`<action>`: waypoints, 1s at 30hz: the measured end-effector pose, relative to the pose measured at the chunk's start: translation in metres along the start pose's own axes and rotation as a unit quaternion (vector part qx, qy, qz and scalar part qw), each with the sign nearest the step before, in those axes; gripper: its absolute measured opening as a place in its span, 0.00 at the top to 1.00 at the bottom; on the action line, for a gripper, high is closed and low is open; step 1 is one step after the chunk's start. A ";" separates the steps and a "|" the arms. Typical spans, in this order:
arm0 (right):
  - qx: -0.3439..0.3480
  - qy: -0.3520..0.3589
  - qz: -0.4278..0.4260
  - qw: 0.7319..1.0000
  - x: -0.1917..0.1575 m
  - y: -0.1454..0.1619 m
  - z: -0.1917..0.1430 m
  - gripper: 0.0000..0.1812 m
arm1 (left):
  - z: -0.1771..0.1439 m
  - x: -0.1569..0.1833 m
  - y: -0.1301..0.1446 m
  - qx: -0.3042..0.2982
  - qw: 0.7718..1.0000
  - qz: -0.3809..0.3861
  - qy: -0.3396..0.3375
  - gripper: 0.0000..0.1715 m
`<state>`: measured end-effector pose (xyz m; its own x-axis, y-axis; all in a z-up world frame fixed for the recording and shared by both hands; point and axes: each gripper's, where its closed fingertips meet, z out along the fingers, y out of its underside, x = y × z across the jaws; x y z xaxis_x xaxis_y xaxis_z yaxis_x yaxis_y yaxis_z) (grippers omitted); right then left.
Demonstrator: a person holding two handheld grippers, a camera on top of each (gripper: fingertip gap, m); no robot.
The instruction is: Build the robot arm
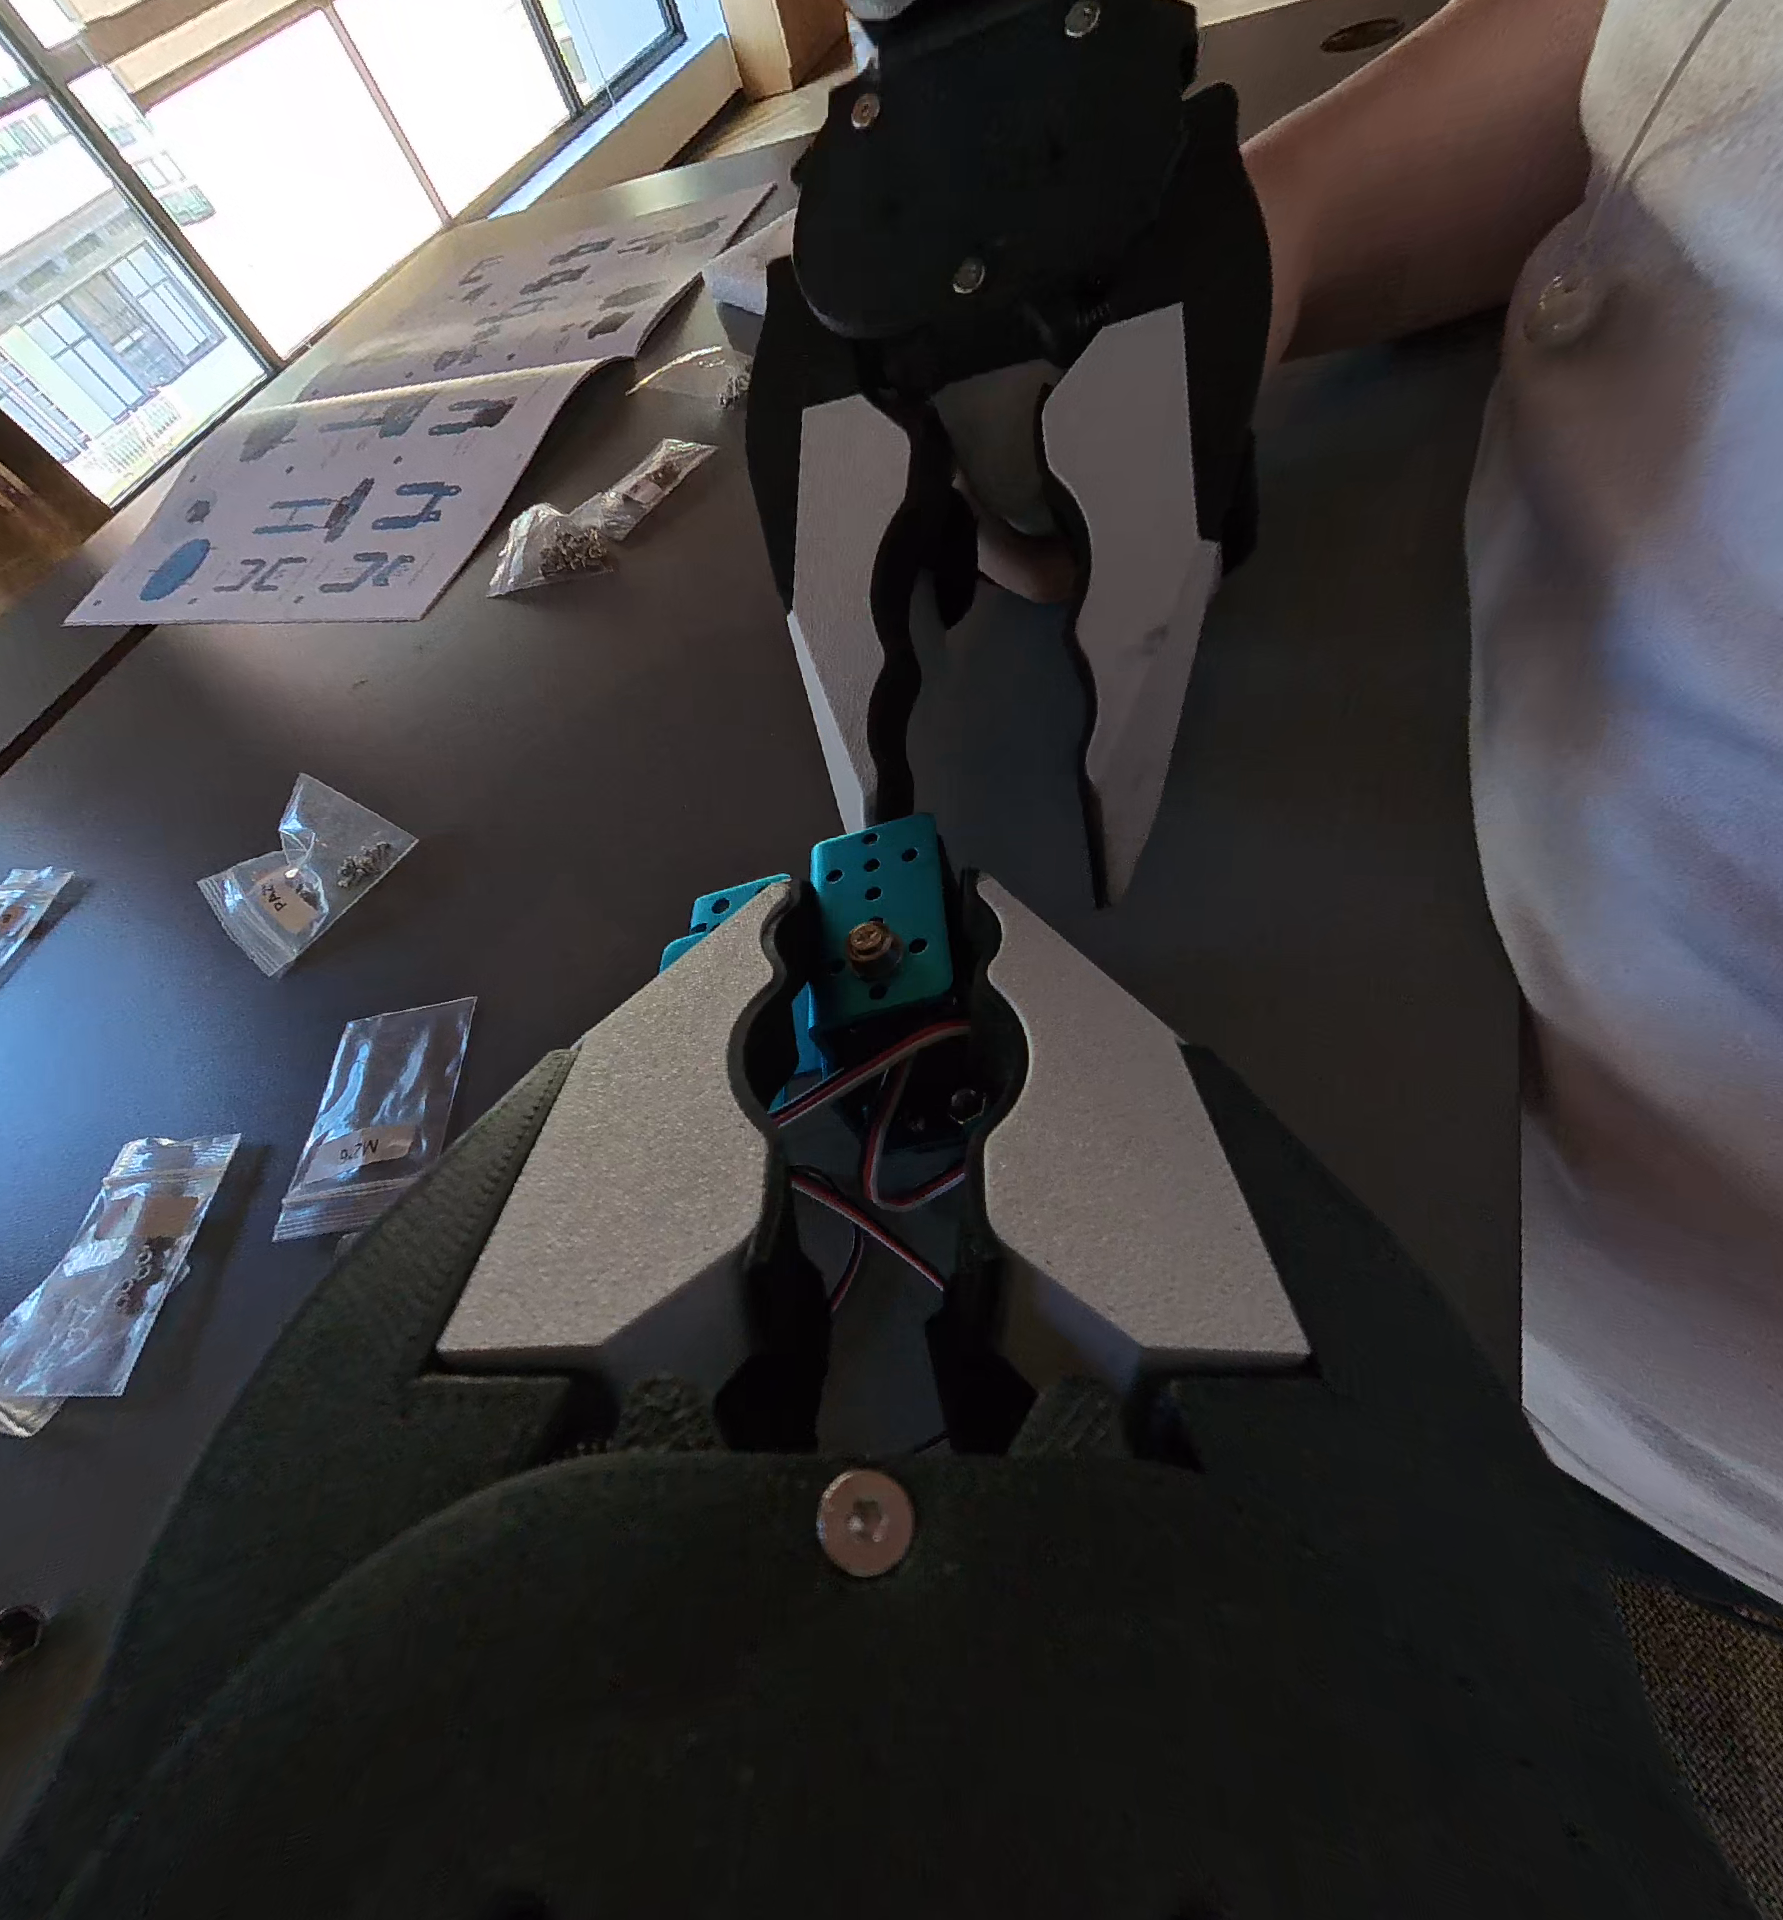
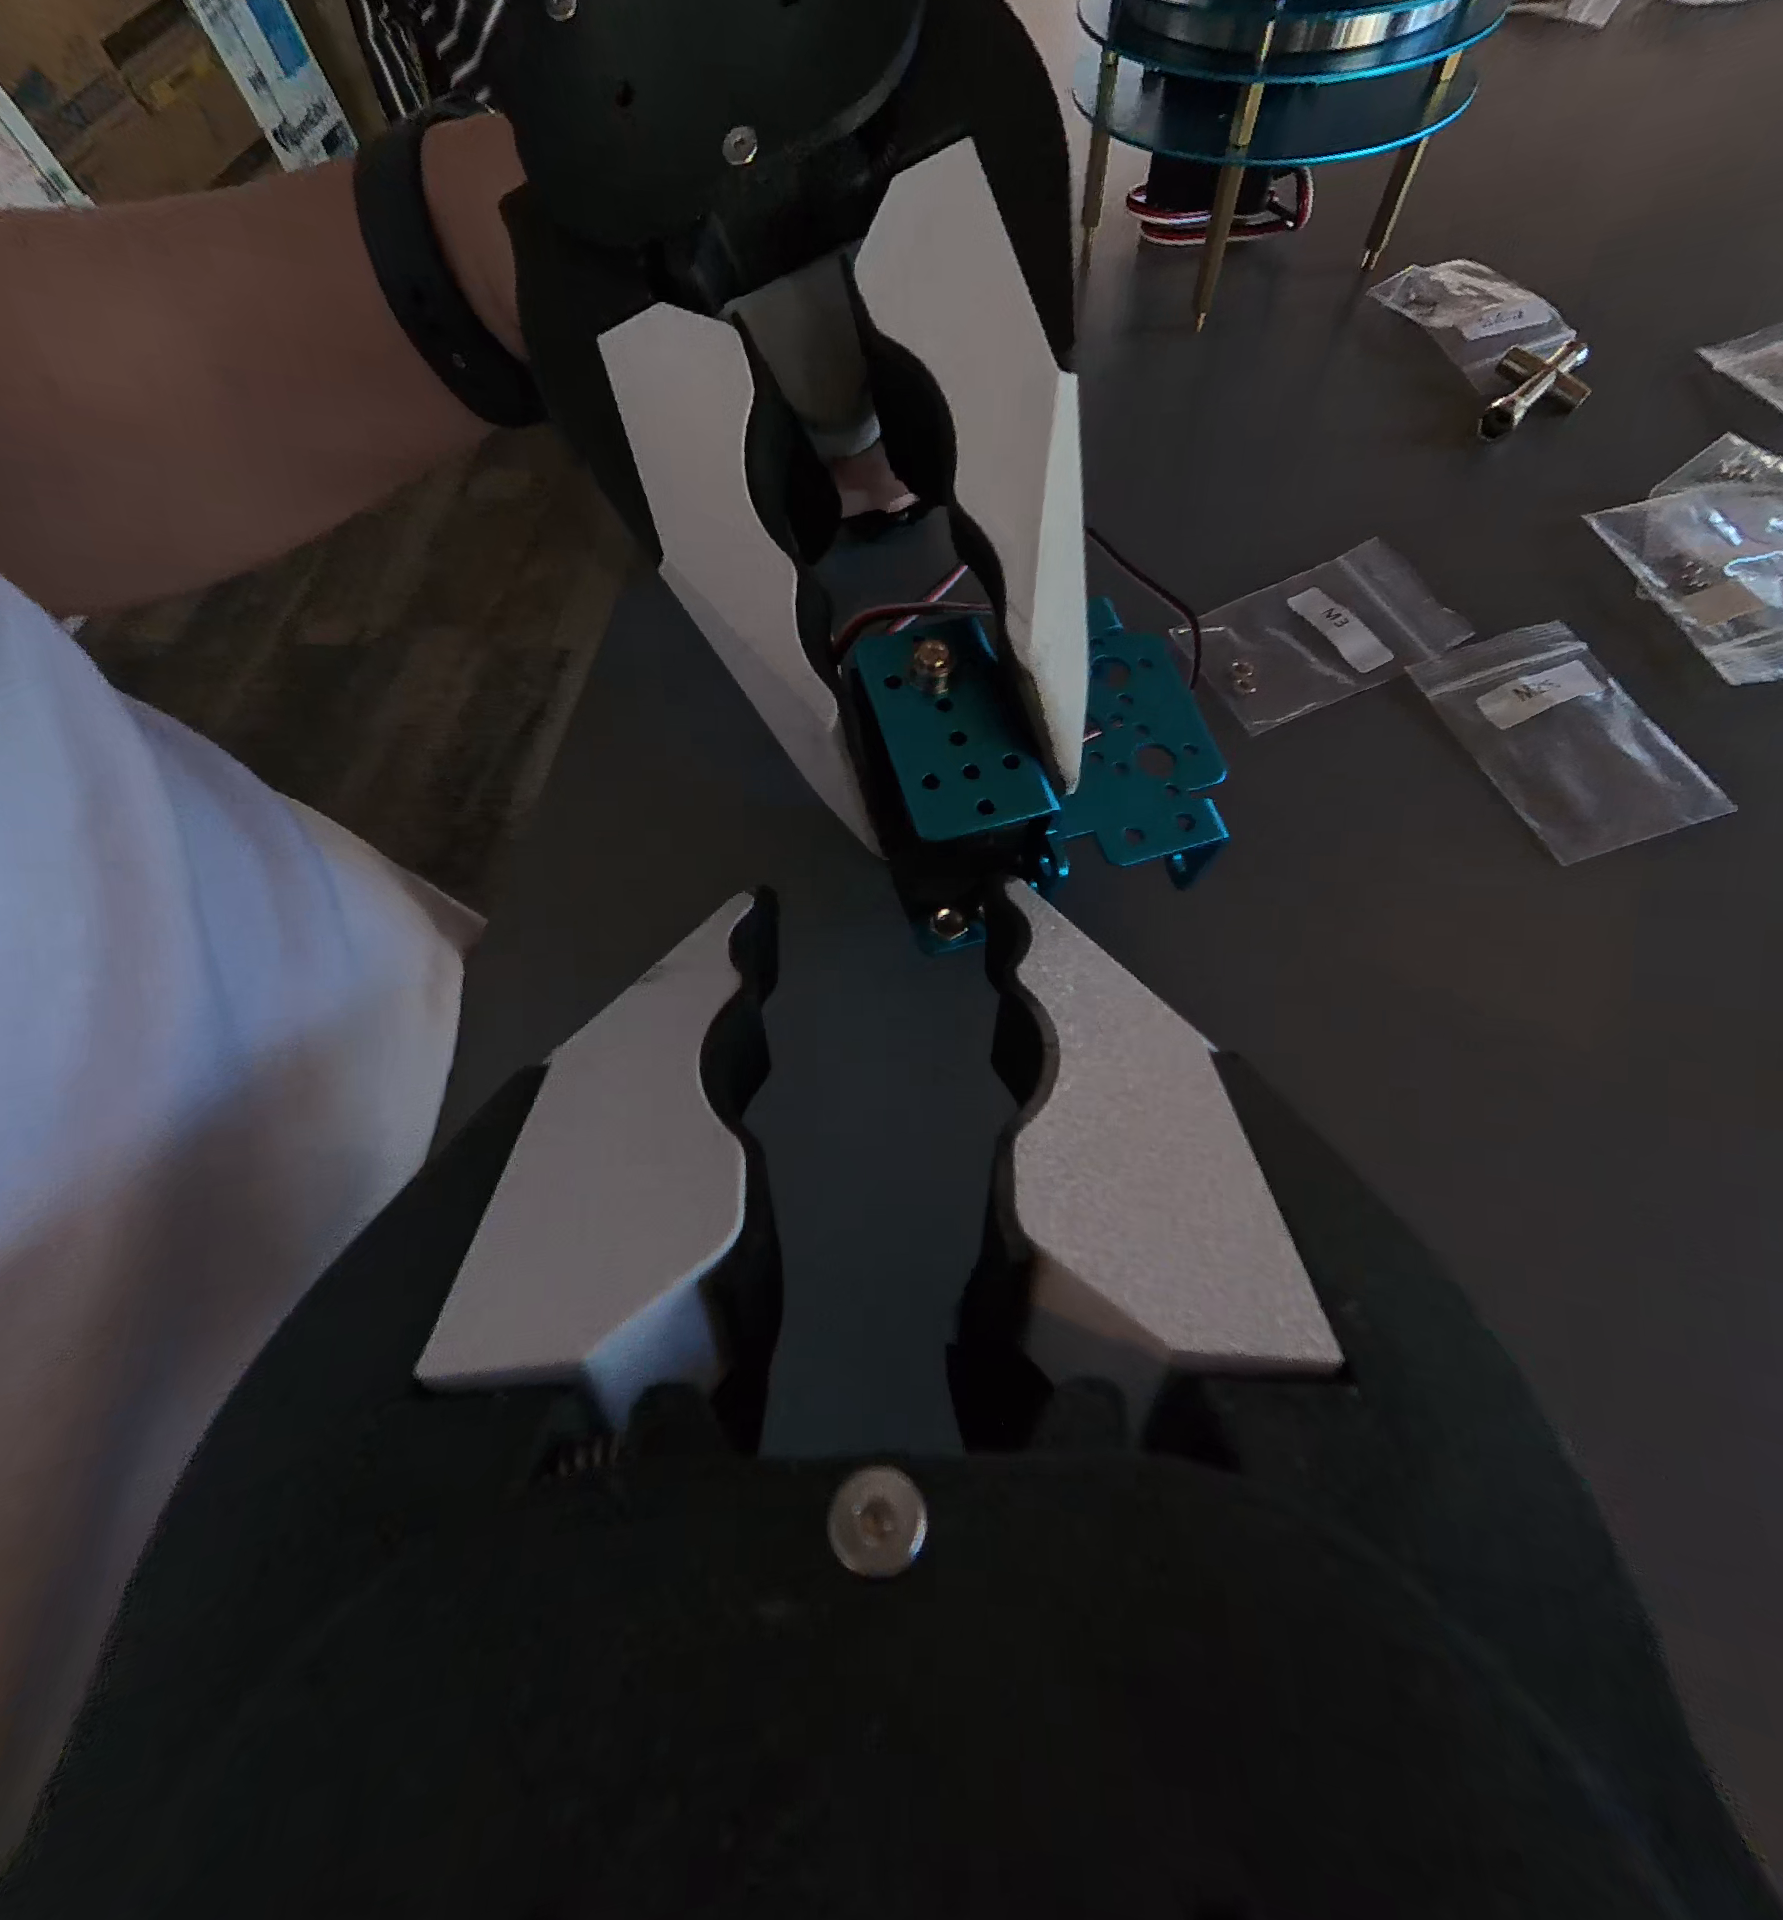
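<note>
A black servo in a blue perforated metal bracket (image 1: 882,914) with a brass shaft and red, white and black wires sits on the dark table (image 1: 554,748). My left gripper (image 1: 887,904) is shut on it from both sides; it also shows in the right wrist view (image 2: 970,805), clamped on the bracket (image 2: 949,748). A flat blue perforated plate (image 2: 1147,748) lies beside and under the bracket. My right gripper (image 2: 887,914) is open and empty, its right fingertip by the bracket's near end. In the left wrist view the right gripper (image 1: 1001,852) is open just beyond the bracket.
An open instruction booklet (image 1: 367,468) lies far left. Several small plastic bags of screws (image 1: 305,873) (image 2: 1573,748) are scattered about. A cross-shaped metal wrench (image 2: 1526,379) and a round blue tiered assembly on brass standoffs (image 2: 1271,94) stand behind. A person's white shirt (image 1: 1676,727) is close. Left and right tips are no more than a few centimetres apart. Both grippers' tips are roughly 25 cm from the cross-shaped metal wrench (image 2: 1526,379).
</note>
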<state>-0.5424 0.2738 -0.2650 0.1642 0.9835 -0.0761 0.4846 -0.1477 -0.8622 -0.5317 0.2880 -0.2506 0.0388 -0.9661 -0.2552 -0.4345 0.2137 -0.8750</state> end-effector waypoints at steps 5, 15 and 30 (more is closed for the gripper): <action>0.011 0.000 -0.007 1.000 -0.001 -0.002 -0.002 0.76 | 0.000 0.000 0.000 0.000 1.000 0.001 0.000 0.83; -0.002 0.003 0.001 1.000 0.005 0.003 -0.005 0.76 | 0.000 0.002 0.000 0.001 1.000 0.004 -0.002 0.84; -0.023 0.001 0.000 1.000 0.003 0.010 -0.004 0.79 | -0.001 0.002 0.000 0.000 1.000 0.002 -0.002 0.83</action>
<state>-0.5338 0.2753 -0.2717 0.1658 0.9833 -0.0744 0.5233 -0.1517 -0.8385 -0.5320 0.2856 -0.2507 0.0405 -0.9648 -0.2597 -0.4340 0.2171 -0.8744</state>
